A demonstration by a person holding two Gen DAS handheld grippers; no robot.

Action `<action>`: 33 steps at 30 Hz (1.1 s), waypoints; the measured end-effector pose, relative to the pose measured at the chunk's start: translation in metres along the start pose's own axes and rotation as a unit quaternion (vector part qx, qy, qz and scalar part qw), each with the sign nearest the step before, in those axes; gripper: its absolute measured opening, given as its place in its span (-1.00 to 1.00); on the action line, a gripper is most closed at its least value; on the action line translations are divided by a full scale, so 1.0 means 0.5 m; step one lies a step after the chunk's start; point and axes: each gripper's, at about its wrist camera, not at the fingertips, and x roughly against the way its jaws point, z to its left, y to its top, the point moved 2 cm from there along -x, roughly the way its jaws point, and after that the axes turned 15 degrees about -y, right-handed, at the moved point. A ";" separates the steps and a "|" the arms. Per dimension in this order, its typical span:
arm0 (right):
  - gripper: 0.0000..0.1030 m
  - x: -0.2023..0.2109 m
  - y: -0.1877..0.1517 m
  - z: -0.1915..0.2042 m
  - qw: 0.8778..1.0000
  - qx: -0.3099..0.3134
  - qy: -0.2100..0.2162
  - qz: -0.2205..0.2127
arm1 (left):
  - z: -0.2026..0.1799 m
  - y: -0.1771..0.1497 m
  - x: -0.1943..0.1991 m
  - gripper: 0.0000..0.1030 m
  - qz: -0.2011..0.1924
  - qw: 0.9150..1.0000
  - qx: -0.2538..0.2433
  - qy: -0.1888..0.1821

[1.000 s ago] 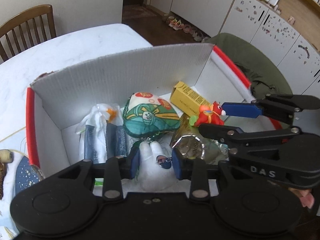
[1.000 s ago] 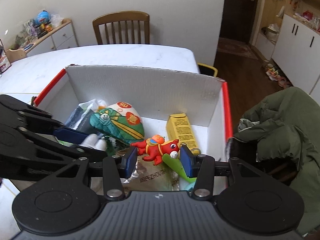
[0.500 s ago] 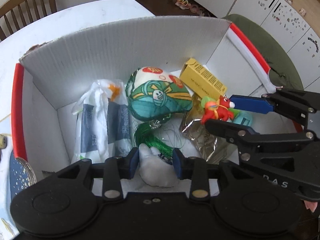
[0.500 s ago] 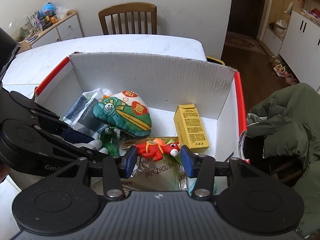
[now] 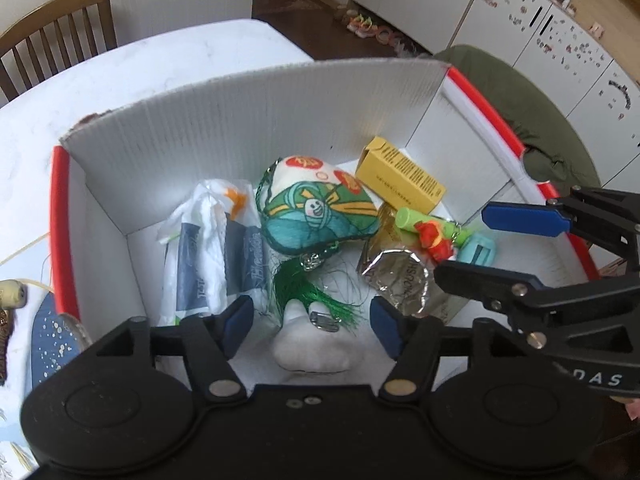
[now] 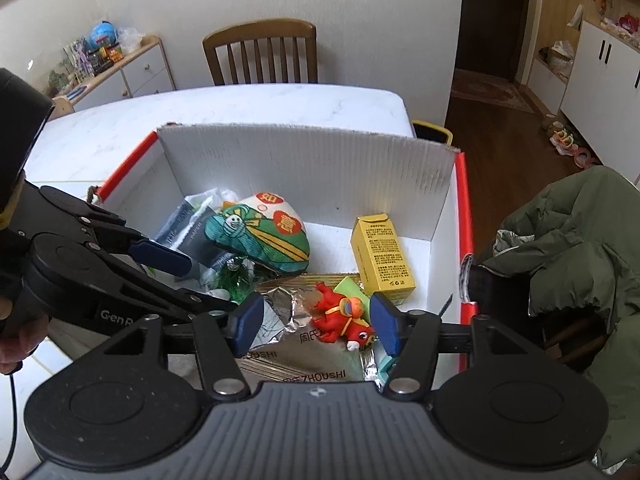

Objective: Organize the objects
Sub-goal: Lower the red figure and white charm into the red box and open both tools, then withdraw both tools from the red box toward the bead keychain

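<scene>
- Currently, both grippers hang over one open white box (image 5: 248, 128) with red-edged side walls; it stands on a white table (image 6: 240, 112).
- Left gripper (image 5: 312, 324): jaws spread, holding nothing. A white plush (image 5: 316, 348) lies on the box floor between the blue pads, touching neither.
- Right gripper (image 6: 316, 324): jaws spread, holding nothing. A red toy (image 6: 340, 316) lies on a silver foil bag (image 6: 288, 340) below and between the pads, touching neither.
- Box contents, left side: a white plastic bag (image 5: 212, 248) with dark blue packs inside, against the left wall.
- Box contents, centre: a green-and-white printed pouch (image 5: 320, 208), with a green tassel (image 5: 308, 292) trailing from it toward the plush; a small metal tag rests on the plush.
- Box contents, right side: a yellow carton (image 6: 382, 256) lying flat near the back right corner, just beyond the foil bag.
- Near the red toy: a light green tube (image 5: 424, 224) under or beside it, and a pale teal item (image 5: 476, 248) just right of it; what that item is cannot be told.
- Outside the box: a wooden chair (image 6: 260, 56) stands beyond the table, and a green jacket (image 6: 580, 248) lies right of the box.
- A hand (image 6: 20, 336) grips the left tool's handle at the left edge of the right wrist view.
</scene>
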 end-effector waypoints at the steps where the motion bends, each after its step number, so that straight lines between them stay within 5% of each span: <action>1: 0.12 0.006 -0.001 -0.002 1.000 -0.002 0.002 -0.001 | -0.002 -0.001 0.005 0.24 -0.005 1.000 -0.001 0.000; 25: 0.32 0.172 -0.002 0.016 0.997 -0.019 0.035 -0.067 | -0.047 -0.049 0.224 0.62 -0.143 0.989 -0.030 -0.002; 33: 0.59 0.225 0.004 0.054 0.995 -0.028 0.047 -0.089 | -0.030 -0.085 0.316 0.84 -0.184 0.982 -0.036 -0.001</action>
